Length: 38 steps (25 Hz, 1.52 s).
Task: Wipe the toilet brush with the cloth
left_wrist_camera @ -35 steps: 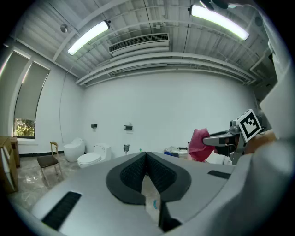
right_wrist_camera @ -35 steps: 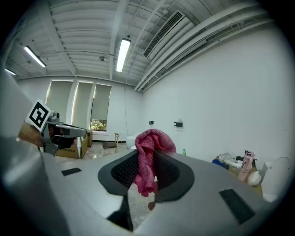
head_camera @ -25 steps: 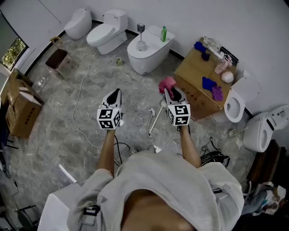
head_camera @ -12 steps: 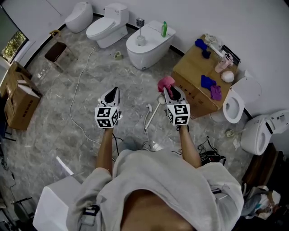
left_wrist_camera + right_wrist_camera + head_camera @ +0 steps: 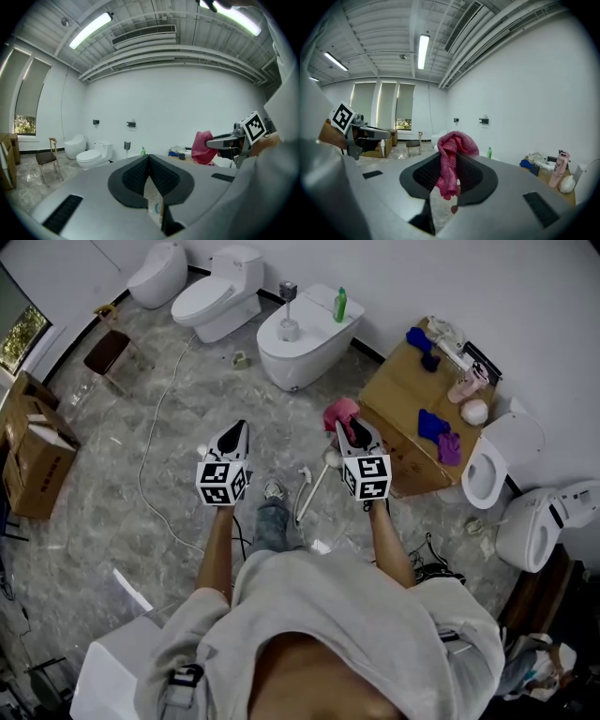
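Observation:
My right gripper (image 5: 349, 430) is shut on a pink cloth (image 5: 339, 413), which hangs bunched out of its jaws (image 5: 451, 152); the left gripper view also catches this cloth (image 5: 202, 147). A white long-handled brush (image 5: 312, 487) lies on the marble floor just below and between the two grippers, its round head near the right one. A second brush stands in a holder (image 5: 288, 326) on the lid of the nearest white toilet (image 5: 302, 357). My left gripper (image 5: 241, 430) hovers left of the floor brush, its pads (image 5: 140, 174) pressed together with nothing between them.
A green bottle (image 5: 339, 307) stands on the near toilet. More toilets (image 5: 217, 298) line the wall. A brown box (image 5: 405, 413) at right carries blue and purple cloths. A cable (image 5: 155, 442) trails on the floor. The person's leg and shoe (image 5: 273, 491) are under the grippers.
The person has stepped forward: a leg and shoe have come into view and the floor has slid back. Both grippers hold about the same pose, the cloth still gripped.

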{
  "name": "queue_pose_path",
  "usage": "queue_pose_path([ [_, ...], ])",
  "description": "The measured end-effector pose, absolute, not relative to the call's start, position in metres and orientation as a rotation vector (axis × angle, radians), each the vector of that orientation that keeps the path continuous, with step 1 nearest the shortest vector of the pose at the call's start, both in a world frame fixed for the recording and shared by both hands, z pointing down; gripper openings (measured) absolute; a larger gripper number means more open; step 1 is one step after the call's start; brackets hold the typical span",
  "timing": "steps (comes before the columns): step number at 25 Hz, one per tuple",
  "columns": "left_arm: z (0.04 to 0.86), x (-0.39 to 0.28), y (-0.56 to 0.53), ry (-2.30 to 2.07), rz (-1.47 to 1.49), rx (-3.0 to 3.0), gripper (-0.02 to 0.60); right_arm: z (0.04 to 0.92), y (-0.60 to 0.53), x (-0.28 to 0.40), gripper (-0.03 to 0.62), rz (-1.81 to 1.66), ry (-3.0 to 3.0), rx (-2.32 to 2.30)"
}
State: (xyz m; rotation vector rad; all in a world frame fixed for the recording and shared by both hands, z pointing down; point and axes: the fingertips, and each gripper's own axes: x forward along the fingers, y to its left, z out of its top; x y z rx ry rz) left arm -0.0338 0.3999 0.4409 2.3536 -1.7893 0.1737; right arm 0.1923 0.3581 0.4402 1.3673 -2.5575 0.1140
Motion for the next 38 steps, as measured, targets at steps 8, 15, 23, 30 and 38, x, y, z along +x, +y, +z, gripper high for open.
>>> queue_pose_path([
  [8,0.441,-0.059,0.293,-1.735,0.160,2.397,0.018,0.438,0.259,0.157,0.101,0.105,-2.530,1.390],
  [15,0.431,-0.110,0.203,-1.724,0.141,2.414,0.018,0.421,0.169,0.101,0.101,0.066,-2.534,1.397],
  [23,0.433,-0.139,0.133,-1.678,0.137,2.445,0.018,0.429,0.113,0.073,0.101,0.078,-2.496,1.428],
  [30,0.442,-0.134,0.106,-1.634,0.139,2.457,0.018,0.436,0.089,0.075,0.101,0.093,-2.465,1.446],
  [38,0.454,-0.130,0.064,-1.619,0.149,2.455,0.018,0.454,0.050,0.072,0.101,0.120,-2.476,1.426],
])
